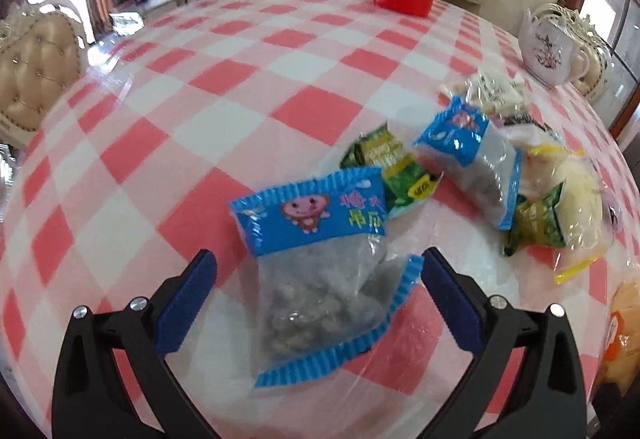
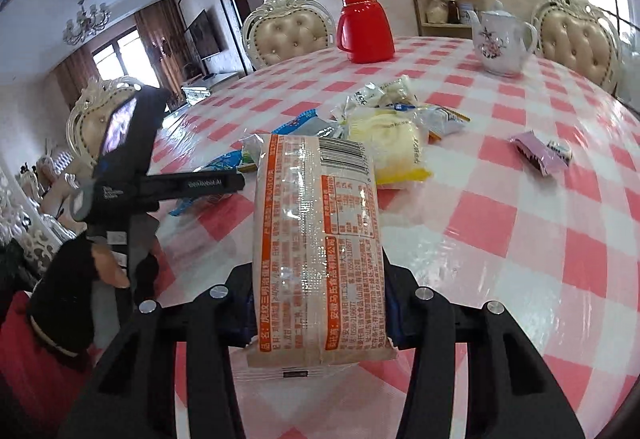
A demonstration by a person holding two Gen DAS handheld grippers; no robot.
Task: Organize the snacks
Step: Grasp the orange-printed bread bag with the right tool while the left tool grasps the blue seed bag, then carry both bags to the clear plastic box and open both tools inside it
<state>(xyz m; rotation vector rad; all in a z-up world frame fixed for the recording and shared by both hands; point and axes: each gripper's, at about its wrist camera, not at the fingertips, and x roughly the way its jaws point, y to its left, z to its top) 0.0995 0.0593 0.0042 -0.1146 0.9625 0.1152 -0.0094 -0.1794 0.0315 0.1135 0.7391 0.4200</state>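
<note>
Left gripper wide open around one of two blue packets; right gripper clamps orange-printed packet; checked tablecloth, centre frame.

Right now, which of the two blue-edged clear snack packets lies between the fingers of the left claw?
The blue-edged clear packet with the pink cartoon face, between the open left claw. The other blue-edged packet lies farther off, against the snack pile.
</note>
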